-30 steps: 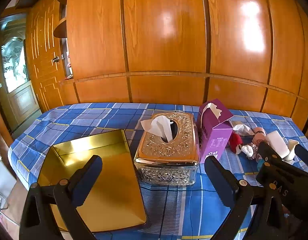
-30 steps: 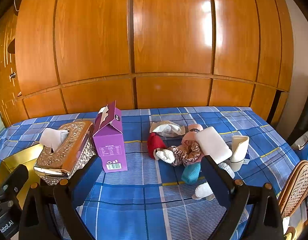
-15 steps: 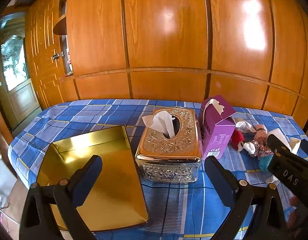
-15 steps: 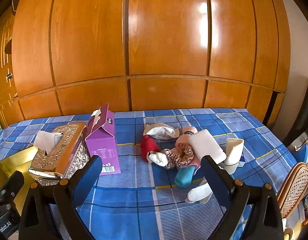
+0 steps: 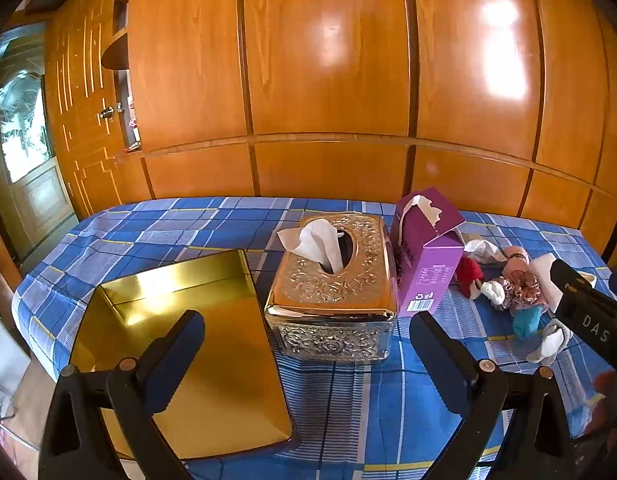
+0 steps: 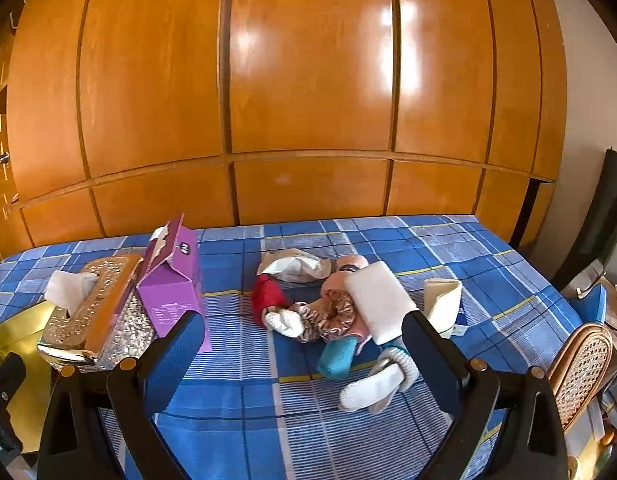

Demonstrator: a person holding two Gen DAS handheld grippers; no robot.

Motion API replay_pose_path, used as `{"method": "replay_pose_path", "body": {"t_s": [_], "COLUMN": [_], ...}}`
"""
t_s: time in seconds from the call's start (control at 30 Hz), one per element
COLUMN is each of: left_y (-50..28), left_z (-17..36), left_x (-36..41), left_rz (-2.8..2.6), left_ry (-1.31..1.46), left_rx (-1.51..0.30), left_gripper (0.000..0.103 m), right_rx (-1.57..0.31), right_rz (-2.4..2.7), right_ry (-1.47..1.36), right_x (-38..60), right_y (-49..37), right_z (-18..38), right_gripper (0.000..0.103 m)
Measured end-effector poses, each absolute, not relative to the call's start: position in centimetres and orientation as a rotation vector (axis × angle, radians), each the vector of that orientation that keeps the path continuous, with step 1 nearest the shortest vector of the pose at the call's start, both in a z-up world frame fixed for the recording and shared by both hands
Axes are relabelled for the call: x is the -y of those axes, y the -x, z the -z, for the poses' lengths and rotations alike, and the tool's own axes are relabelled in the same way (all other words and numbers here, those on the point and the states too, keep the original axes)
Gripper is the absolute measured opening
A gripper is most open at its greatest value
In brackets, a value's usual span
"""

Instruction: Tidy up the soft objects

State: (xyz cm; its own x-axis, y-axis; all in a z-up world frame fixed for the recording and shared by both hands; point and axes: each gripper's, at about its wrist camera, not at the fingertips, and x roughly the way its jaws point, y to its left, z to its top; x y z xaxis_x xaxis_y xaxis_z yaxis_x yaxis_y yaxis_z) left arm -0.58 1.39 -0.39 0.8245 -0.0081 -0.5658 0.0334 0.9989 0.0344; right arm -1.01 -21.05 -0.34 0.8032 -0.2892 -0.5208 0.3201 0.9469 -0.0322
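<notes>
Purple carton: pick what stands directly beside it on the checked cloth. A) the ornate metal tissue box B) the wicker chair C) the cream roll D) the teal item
A: the purple carton stands right against the ornate metal tissue box, while the pile of soft items lies apart on its other side.

"DAS" in pale letters stands on the black body of the right gripper [image 5: 588,316], seen in left wrist view. The purple tissue carton [image 5: 426,258] has a barcode + small print, too small to read. Nothing else legible.
</notes>
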Motion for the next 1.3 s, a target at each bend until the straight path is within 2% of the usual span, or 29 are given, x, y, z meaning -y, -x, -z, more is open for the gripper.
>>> {"method": "replay_pose_path", "body": {"t_s": [1.0, 1.3], "left_y": [0.0, -1.0], "left_z": [1.4, 2.2], "left_x": [2.8, 6.7], "left_rz": [0.221, 0.408], "left_ry": [-0.167, -0.242], "left_rx": [-0.632, -0.717], "left_gripper": [0.103, 0.103], "right_rx": [-0.578, -0.592], "right_rz": [0.501, 0.546], "right_ry": [-0.195, -0.285], "right_x": [32.4, 36.0], "right_y": [1.3, 2.0], "right_z": [0.3, 0.8], "right_gripper": [0.1, 0.1]}}
